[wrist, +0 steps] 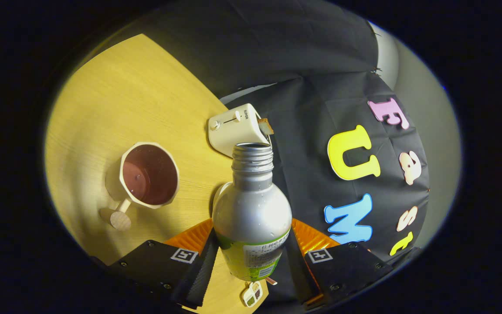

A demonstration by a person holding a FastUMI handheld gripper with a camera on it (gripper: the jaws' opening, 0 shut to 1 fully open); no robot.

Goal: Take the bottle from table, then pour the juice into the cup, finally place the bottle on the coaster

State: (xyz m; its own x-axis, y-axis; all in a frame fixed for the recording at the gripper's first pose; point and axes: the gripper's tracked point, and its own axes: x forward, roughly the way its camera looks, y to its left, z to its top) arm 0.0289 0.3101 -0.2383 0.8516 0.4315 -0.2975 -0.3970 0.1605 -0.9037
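A silver bottle (251, 209) with a green label and an open threaded neck sits between my fingers, and my gripper (251, 255) is shut on it around the label. The view is rolled, so the bottle is held tilted above the wooden table (116, 100). A cream faceted cup (148, 174) with a wooden knob handle stands on the table to the left of the bottle, holding dark red juice. A pale round edge (219, 194) peeks out from behind the bottle's shoulder; I cannot tell whether it is the coaster.
A white toaster (235, 128) with a slice of bread in its slot stands beyond the bottle's neck, at the table's edge by the black cloth wall. Small tags (252, 293) lie under the bottle's base.
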